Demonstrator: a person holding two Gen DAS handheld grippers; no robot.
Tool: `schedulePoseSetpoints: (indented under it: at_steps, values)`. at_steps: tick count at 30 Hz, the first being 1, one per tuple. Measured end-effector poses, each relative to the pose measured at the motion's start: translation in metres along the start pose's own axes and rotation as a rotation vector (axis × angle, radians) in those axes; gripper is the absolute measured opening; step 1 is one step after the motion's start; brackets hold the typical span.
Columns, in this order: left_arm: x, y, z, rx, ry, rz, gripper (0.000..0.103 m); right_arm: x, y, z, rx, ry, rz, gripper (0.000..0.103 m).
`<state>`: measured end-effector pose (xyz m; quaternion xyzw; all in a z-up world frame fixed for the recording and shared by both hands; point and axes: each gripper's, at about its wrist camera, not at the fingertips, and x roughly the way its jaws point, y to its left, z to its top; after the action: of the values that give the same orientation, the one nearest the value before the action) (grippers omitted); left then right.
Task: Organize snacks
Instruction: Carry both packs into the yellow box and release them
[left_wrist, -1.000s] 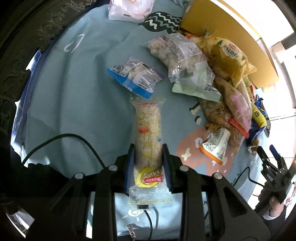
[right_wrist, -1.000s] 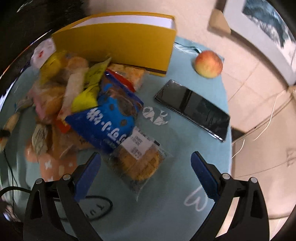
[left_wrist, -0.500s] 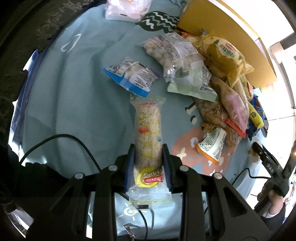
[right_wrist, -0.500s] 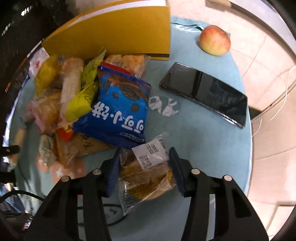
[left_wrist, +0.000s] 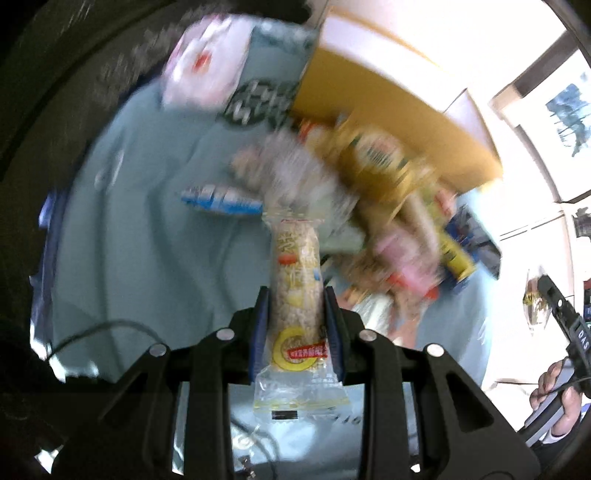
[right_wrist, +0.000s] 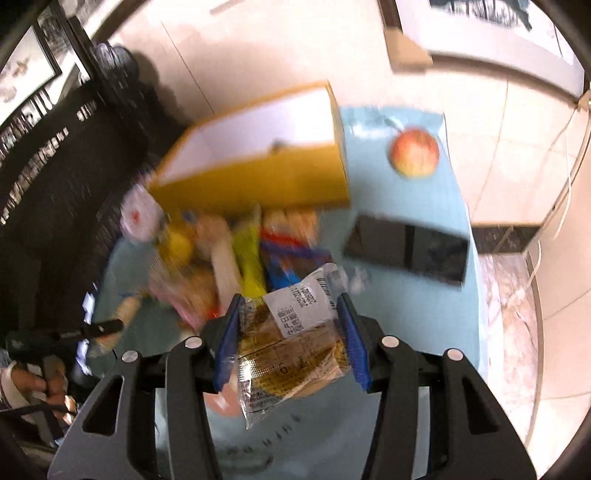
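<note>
My left gripper (left_wrist: 295, 295) is shut on a long clear packet of puffed rice snack (left_wrist: 295, 269) and holds it above the light blue cloth. My right gripper (right_wrist: 290, 306) is shut on a clear-wrapped brown pastry with a white label (right_wrist: 291, 347), lifted off the table. A blurred pile of snack bags (left_wrist: 369, 192) lies on the cloth ahead; it also shows in the right wrist view (right_wrist: 221, 251). An open yellow box (right_wrist: 258, 166) stands behind the pile, its white inside showing; it also shows in the left wrist view (left_wrist: 388, 110).
An apple (right_wrist: 415, 151) and a black phone (right_wrist: 406, 247) lie on the cloth right of the box. A white-pink bag (left_wrist: 203, 70) lies at the far left. A black cable (left_wrist: 103, 332) trails over the near cloth. The other gripper shows at the right edge (left_wrist: 561, 317).
Both grippers have lifted with their packets and tilted up toward the yellow box. The right gripper closed on the pastry about half a second ago. Both views are now motion-blurred.
</note>
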<state>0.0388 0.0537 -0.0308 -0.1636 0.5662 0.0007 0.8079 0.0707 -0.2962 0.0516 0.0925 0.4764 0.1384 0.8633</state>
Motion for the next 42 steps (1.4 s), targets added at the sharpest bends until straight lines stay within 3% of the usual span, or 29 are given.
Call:
schedulePoseSetpoints:
  at_steps: [13, 16, 22, 29, 30, 31, 32, 33, 34, 36, 42]
  values:
    - [-0.057, -0.051, 0.072, 0.056, -0.206, -0.098, 0.028, 0.011, 0.028, 0.1, -0.014, -0.162, 0.148, 0.051]
    - [-0.052, -0.069, 0.1, 0.06, -0.256, -0.118, 0.028, 0.025, 0.031, 0.118, -0.027, -0.212, 0.122, 0.051]
    - [-0.015, -0.112, 0.157, 0.053, -0.275, -0.121, 0.028, 0.065, 0.038, 0.139, -0.097, -0.254, -0.002, 0.051]
    - [0.045, -0.144, 0.208, 0.049, -0.235, -0.076, 0.029, 0.116, 0.033, 0.158, -0.15, -0.244, -0.08, 0.052]
    - [0.056, -0.145, 0.213, 0.036, -0.222, -0.073, 0.037, 0.127, 0.033, 0.16, -0.17, -0.234, -0.102, 0.054]
    - [0.062, -0.144, 0.214, 0.026, -0.216, -0.074, 0.068, 0.138, 0.034, 0.162, -0.196, -0.213, -0.131, 0.056]
    - [0.068, -0.143, 0.215, 0.007, -0.207, -0.053, 0.081, 0.147, 0.034, 0.162, -0.227, -0.193, -0.177, 0.056]
    - [0.07, -0.14, 0.214, -0.012, -0.215, -0.025, 0.088, 0.151, 0.035, 0.161, -0.253, -0.187, -0.231, 0.058]
    - [0.071, -0.137, 0.213, -0.016, -0.222, -0.017, 0.088, 0.151, 0.036, 0.159, -0.272, -0.199, -0.268, 0.065]
    - [0.067, -0.131, 0.208, 0.006, -0.226, -0.008, 0.088, 0.137, 0.032, 0.152, -0.28, -0.268, -0.237, 0.073]
    - [0.038, -0.099, 0.175, 0.025, -0.232, 0.022, 0.089, 0.106, 0.014, 0.129, -0.233, -0.25, -0.221, 0.074]
